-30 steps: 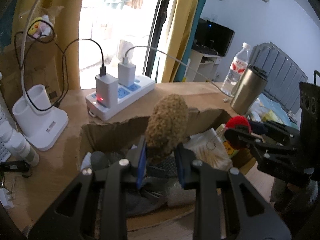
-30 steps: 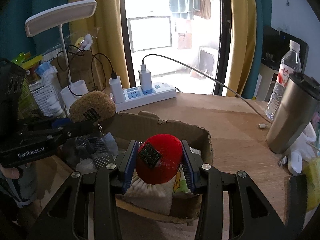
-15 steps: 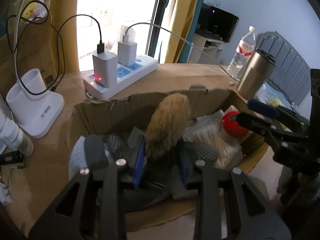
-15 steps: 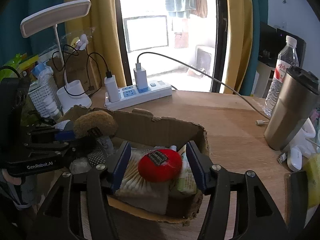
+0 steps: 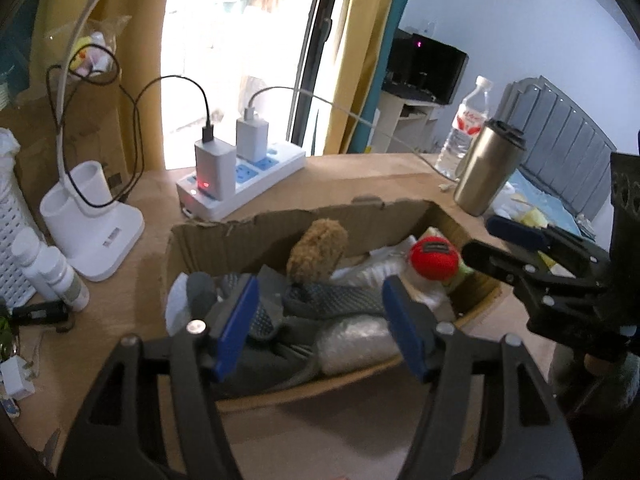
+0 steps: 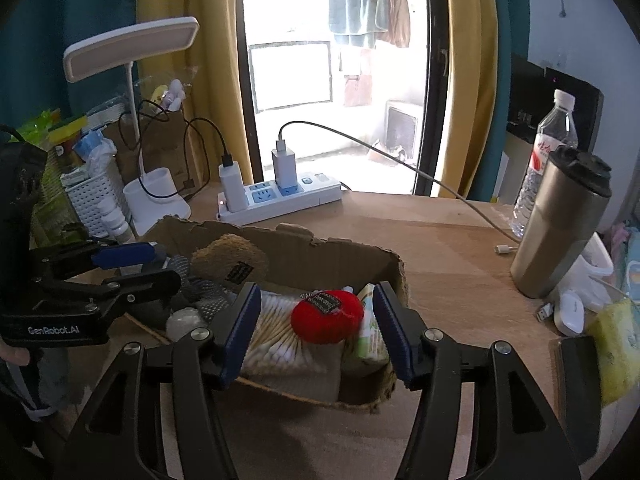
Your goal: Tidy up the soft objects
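A torn cardboard box (image 5: 280,224) (image 6: 304,248) sits on the wooden desk. In it a fuzzy brown plush (image 5: 316,250) (image 6: 230,258) leans on grey gloves (image 5: 336,306), and a red plush ball (image 5: 435,258) (image 6: 326,316) rests on a pack of cotton swabs (image 6: 276,336). My left gripper (image 5: 322,320) hangs over the box's near side, its jaws opening, with nothing pressed between them. My right gripper (image 6: 314,332) is open around the red ball, pads clear of it.
A white power strip (image 5: 244,188) with two chargers and cables lies behind the box. A lamp base (image 5: 90,216) and white basket (image 6: 94,196) stand at the left. A steel tumbler (image 6: 560,228) and water bottle (image 6: 548,148) stand at the right, a yellow sponge (image 6: 616,344) nearer.
Both plushes came down into the box. The right jaws let go of the red ball, then the left jaws spread off the brown plush and drew back.
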`<action>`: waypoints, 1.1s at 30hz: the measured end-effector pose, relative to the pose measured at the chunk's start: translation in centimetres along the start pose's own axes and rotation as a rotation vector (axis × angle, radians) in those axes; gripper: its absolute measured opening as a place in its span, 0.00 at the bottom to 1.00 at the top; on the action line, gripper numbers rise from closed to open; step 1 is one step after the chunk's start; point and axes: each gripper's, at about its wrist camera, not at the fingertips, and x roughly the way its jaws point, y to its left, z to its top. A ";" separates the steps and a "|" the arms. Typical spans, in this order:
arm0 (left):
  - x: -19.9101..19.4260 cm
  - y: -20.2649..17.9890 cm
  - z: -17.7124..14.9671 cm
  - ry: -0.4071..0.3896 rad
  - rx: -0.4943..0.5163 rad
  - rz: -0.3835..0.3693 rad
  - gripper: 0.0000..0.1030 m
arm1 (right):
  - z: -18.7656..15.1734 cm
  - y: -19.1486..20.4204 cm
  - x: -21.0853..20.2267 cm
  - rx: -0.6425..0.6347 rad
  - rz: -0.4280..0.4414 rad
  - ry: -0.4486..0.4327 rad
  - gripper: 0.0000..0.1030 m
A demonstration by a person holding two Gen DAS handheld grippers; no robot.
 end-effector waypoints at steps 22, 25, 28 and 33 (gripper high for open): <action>-9.5 -2.4 -2.7 -0.139 0.024 -0.014 0.64 | -1.6 3.4 -7.8 -0.024 -0.041 -0.078 0.60; -11.0 -3.0 -3.5 -0.168 0.027 -0.003 0.64 | -2.1 3.8 -9.0 -0.027 -0.047 -0.089 0.60; -12.1 -3.3 -4.2 -0.191 0.028 0.000 0.65 | -2.6 4.4 -10.1 -0.030 -0.051 -0.099 0.60; -14.0 -4.2 -5.5 -0.217 0.042 -0.009 0.73 | -3.5 5.5 -11.7 -0.043 -0.061 -0.110 0.61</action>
